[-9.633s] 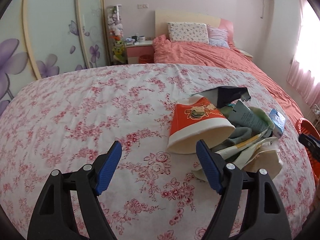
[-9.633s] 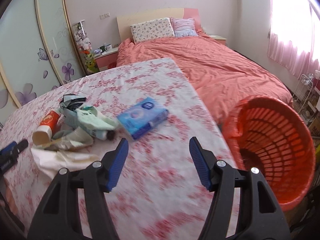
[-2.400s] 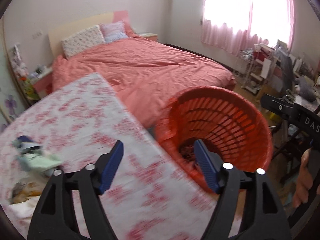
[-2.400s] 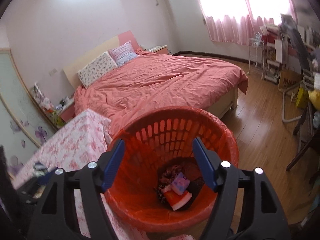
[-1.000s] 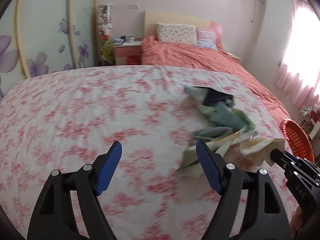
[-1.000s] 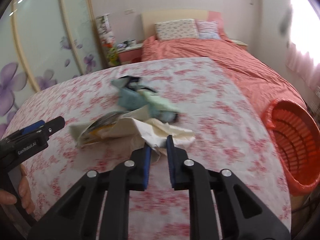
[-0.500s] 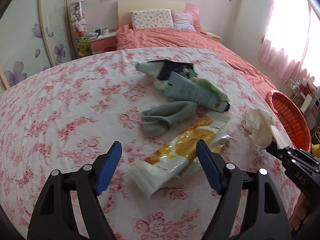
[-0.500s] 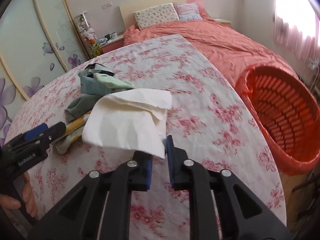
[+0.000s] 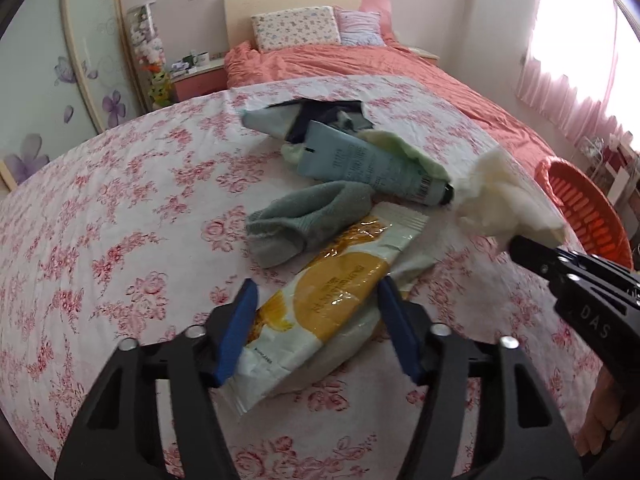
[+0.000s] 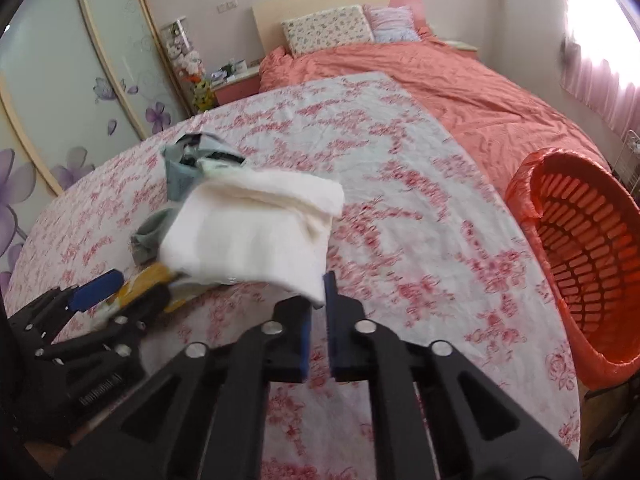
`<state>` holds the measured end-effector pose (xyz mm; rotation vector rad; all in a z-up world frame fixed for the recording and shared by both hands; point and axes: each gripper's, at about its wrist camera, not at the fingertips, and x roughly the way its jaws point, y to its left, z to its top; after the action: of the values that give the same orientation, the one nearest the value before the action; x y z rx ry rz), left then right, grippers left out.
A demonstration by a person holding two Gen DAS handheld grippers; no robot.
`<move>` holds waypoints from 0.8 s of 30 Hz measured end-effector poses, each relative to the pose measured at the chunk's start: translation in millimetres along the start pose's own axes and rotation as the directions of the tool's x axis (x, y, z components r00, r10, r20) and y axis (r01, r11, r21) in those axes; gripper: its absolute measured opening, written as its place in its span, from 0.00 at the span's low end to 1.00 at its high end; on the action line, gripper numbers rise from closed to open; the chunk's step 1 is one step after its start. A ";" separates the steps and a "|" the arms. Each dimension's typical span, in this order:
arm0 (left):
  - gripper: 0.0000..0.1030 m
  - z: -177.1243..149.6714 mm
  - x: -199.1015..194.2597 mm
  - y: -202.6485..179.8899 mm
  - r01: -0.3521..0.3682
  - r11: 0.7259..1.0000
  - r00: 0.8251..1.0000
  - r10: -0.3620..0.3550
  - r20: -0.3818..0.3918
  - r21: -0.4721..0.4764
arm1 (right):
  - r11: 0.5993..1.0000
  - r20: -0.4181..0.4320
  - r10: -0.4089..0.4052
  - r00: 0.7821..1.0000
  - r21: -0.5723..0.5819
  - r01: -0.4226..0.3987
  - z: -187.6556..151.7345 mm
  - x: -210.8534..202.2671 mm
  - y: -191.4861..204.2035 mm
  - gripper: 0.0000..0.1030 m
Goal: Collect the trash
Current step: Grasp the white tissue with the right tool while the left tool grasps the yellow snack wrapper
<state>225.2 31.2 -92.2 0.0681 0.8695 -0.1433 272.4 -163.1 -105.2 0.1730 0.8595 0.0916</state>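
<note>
The right gripper (image 10: 316,312) had its jaws pinched tight on one corner of a crumpled white paper tissue (image 10: 252,236), which hung clear of the rose-printed white cloth covering the worktop (image 10: 420,216). The tissue looked feather-light and limp, so a corner pinch seemed enough, though it could tear or slip free if swung hard. The slatted orange plastic basket (image 10: 580,248) stood beside the worktop's right edge, well apart from the tissue.

The left gripper (image 9: 316,320) had its jaws closing around a glossy white-and-yellow plastic snack wrapper (image 9: 332,300) lying flat on the cloth; the wrapper sat between the blue pads (image 9: 236,332), which did not yet seem to press it. That film looked slick and crinkly, so taking it across its narrow width near the middle seemed soundest. Just beyond it lay a folded grey sock (image 9: 308,220) and a pale blue squeeze tube (image 9: 368,164), both touching the rest of the heap.
</note>
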 end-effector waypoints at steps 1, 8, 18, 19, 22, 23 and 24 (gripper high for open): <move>0.52 -1.0 -1.0 2.1 -0.006 1.000 1.000 0.006 0.004 -0.005 | 1.000 0.011 -0.015 1.000 0.006 0.015 0.2 -1.2 -3.0 0.05; 0.48 -4.0 -5.1 11.7 -0.019 0.998 1.000 0.019 0.003 -0.064 | 0.995 0.022 -0.093 0.995 0.041 0.092 -0.1 0.4 -21.2 0.05; 0.66 -8.9 2.5 -4.1 0.009 0.999 1.000 -0.008 -0.014 0.051 | 0.998 -0.005 -0.069 0.998 0.003 0.069 0.1 10.6 -7.1 0.05; 0.66 -8.2 2.9 -2.6 0.016 0.999 1.000 -0.015 -0.014 0.050 | 0.998 -0.013 -0.066 0.998 0.004 0.066 0.7 12.6 -6.9 0.05; 0.57 -7.3 2.9 -0.3 0.028 0.998 1.000 -0.028 -0.012 0.060 | 0.998 -0.023 -0.058 0.998 0.013 0.059 2.3 16.1 -8.3 0.05; 0.51 -7.3 2.6 -0.3 0.028 0.998 1.000 -0.028 -0.010 0.064 | 0.998 -0.023 -0.058 0.998 0.013 0.058 2.6 16.3 -8.4 0.05; 0.42 -7.9 1.3 -0.9 0.033 0.997 0.999 -0.033 -0.005 0.070 | 0.998 -0.023 -0.058 0.998 0.013 0.058 2.6 16.3 -8.0 0.05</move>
<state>219.9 31.1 -98.3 0.1194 0.8695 -0.2046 285.0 -168.8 -117.2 0.1598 0.8873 0.0334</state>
